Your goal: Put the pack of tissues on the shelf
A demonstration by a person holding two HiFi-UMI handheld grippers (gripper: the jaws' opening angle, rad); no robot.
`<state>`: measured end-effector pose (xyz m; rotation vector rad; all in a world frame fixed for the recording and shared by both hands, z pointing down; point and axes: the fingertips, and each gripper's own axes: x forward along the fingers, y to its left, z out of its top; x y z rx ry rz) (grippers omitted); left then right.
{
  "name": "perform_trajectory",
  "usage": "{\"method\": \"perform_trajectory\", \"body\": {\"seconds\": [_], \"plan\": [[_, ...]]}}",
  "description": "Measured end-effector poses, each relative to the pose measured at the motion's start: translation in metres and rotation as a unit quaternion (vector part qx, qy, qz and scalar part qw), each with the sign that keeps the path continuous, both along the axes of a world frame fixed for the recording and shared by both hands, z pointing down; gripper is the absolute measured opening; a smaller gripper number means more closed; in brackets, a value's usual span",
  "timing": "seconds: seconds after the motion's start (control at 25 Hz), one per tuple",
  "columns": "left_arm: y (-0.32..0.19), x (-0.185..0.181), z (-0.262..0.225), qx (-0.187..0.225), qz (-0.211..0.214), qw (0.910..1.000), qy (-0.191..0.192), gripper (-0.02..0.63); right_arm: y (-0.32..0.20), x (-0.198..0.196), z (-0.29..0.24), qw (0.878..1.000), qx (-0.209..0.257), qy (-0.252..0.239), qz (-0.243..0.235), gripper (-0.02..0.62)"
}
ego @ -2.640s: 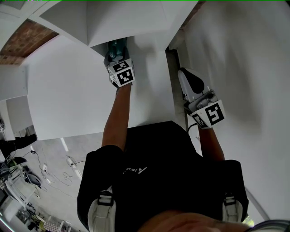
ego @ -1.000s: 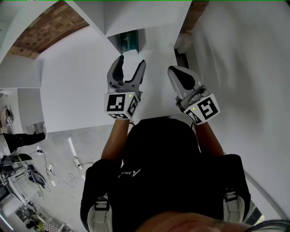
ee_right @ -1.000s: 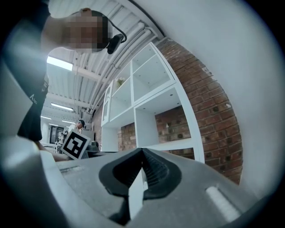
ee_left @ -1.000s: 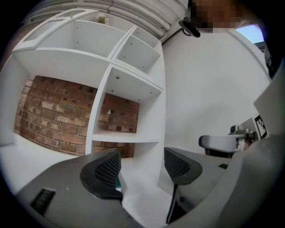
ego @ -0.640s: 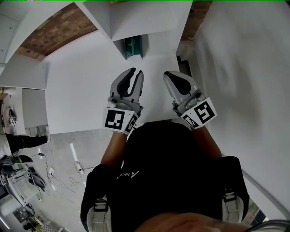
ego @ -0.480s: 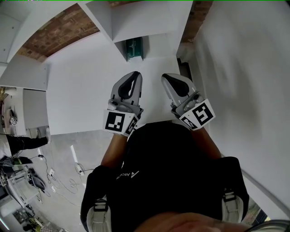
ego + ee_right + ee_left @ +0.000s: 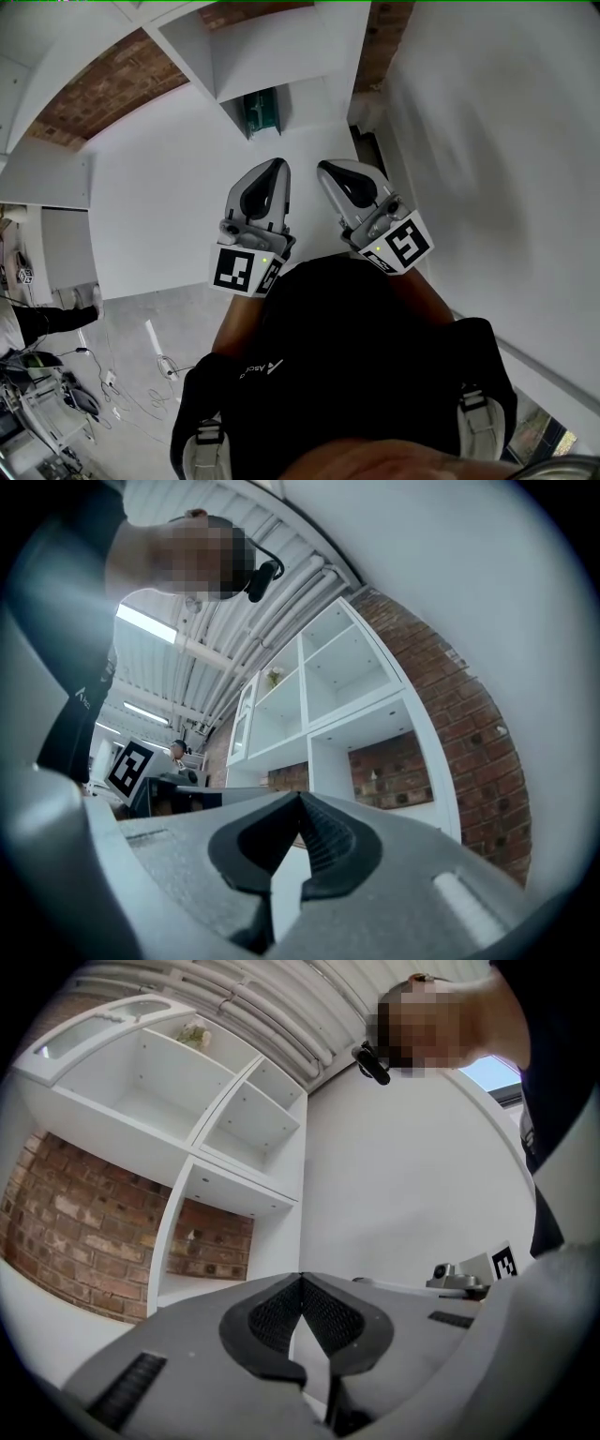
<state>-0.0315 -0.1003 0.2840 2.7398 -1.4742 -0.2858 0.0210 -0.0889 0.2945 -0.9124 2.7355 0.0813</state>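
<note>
Both clenched empty, left tool [image 7: 274,167] and right tool [image 7: 328,170] hover apart from the shelved pack of tissues [image 7: 261,111].

Partly legible "Asc" logo [image 7: 260,368], on black shirt [image 7: 366,347]

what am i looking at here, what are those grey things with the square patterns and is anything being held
No robot: a person holds a two-jaw grasping tool in each hand. The head view is from a camera on the person's head, looking down at the left tool and right tool. The other two are from cameras riding on each tool, looking along its jaws. The patterned cubes belong to the tools. Both tools are shut and empty. The teal pack of tissues sits in a compartment of the white shelf.
</note>
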Motion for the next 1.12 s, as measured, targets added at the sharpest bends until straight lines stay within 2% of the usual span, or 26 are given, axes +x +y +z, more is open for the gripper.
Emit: {"method": "perform_trajectory", "body": {"seconds": [0.28, 1.12], "plan": [[-0.001, 0.006, -0.001, 0.003, 0.009, 0.9999, 0.007, -0.002, 0.001, 0.005, 0.000, 1.000, 0.004, 0.006, 0.015, 0.000], [-0.004, 0.034, 0.012, -0.017, 0.024, 0.9996, -0.003, -0.002, -0.001, 0.023, 0.010, 1.000, -0.010, 0.002, 0.008, 0.000]]}}
